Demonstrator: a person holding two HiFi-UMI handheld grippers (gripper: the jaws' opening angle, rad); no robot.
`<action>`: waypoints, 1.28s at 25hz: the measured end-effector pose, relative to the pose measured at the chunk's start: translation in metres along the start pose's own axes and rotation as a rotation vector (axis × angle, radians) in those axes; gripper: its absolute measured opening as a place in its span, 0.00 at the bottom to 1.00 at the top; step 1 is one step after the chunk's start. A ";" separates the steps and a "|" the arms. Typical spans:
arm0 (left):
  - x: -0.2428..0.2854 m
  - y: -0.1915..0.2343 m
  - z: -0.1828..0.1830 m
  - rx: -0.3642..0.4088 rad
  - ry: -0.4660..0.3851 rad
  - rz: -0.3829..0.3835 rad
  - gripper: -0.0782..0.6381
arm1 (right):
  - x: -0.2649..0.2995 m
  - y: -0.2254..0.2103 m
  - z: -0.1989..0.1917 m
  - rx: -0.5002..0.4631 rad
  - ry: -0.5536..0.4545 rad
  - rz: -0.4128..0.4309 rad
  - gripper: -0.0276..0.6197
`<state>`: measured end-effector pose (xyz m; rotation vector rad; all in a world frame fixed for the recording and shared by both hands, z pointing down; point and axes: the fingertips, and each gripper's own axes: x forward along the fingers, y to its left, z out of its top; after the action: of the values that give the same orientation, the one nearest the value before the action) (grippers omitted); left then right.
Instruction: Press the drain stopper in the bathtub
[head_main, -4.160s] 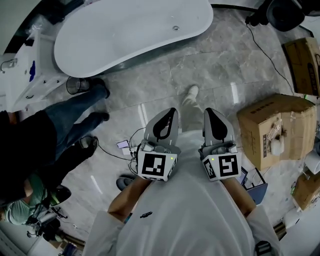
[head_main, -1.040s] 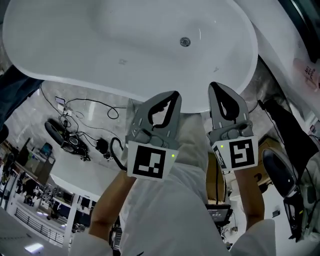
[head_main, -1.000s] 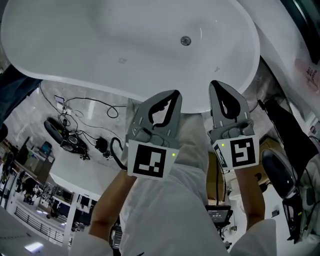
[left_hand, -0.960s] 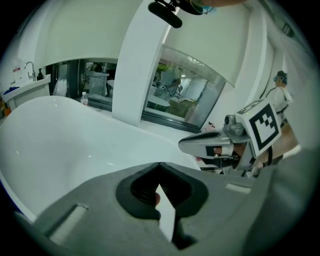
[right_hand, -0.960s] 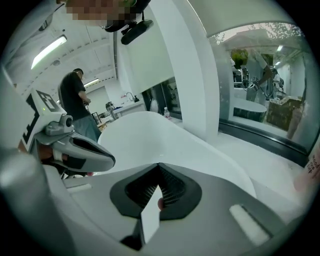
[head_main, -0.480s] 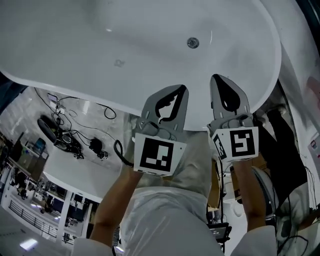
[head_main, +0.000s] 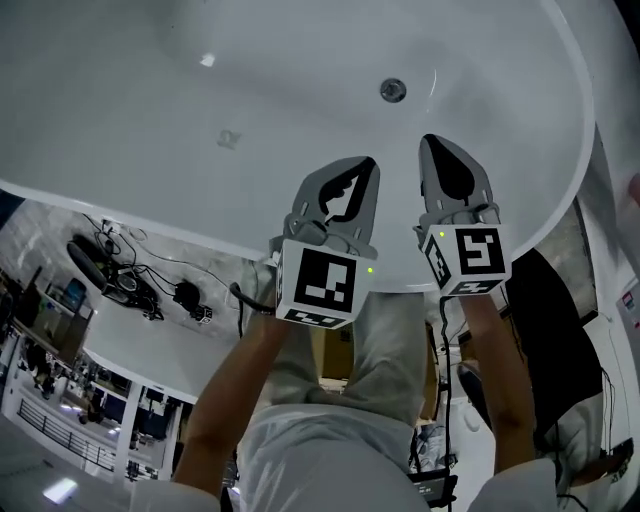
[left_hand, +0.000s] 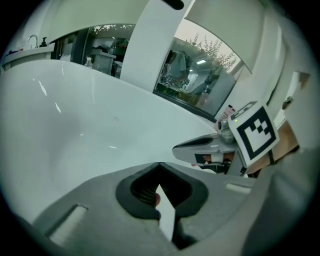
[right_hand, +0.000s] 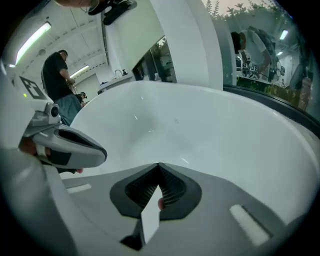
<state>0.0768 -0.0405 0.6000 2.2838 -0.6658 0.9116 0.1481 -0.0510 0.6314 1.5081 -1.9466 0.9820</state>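
The white bathtub (head_main: 150, 120) fills the top of the head view. Its round metal drain stopper (head_main: 392, 90) lies on the tub floor, right of centre. My left gripper (head_main: 365, 163) is shut and empty, held over the tub's near rim, below and left of the stopper. Just right of it, my right gripper (head_main: 430, 140) is also shut and empty, its tip a short way below the stopper and not touching it. The gripper views show only smooth tub wall (left_hand: 75, 145) (right_hand: 210, 135) ahead; the stopper is not seen there.
Cables and dark devices (head_main: 130, 280) lie on the floor left of my legs. A dark-clothed person (right_hand: 60, 75) stands beyond the tub's far end. Glass panels (left_hand: 200, 85) back the tub. A small pale mark (head_main: 229, 139) sits on the tub floor.
I have come from the marble floor up to the tub. Over the last second both shut grippers moved forward over the near rim, nearer the stopper.
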 end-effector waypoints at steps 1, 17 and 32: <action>0.007 0.003 -0.003 -0.003 -0.001 0.000 0.11 | 0.009 -0.004 -0.007 -0.013 0.013 -0.008 0.05; 0.103 0.041 -0.080 -0.044 0.060 0.046 0.11 | 0.118 -0.036 -0.102 0.030 0.140 -0.032 0.05; 0.172 0.070 -0.135 -0.073 0.155 0.032 0.11 | 0.211 -0.077 -0.197 -0.039 0.347 -0.073 0.05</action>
<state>0.0838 -0.0386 0.8294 2.1186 -0.6586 1.0508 0.1544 -0.0364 0.9299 1.2785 -1.6453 1.0855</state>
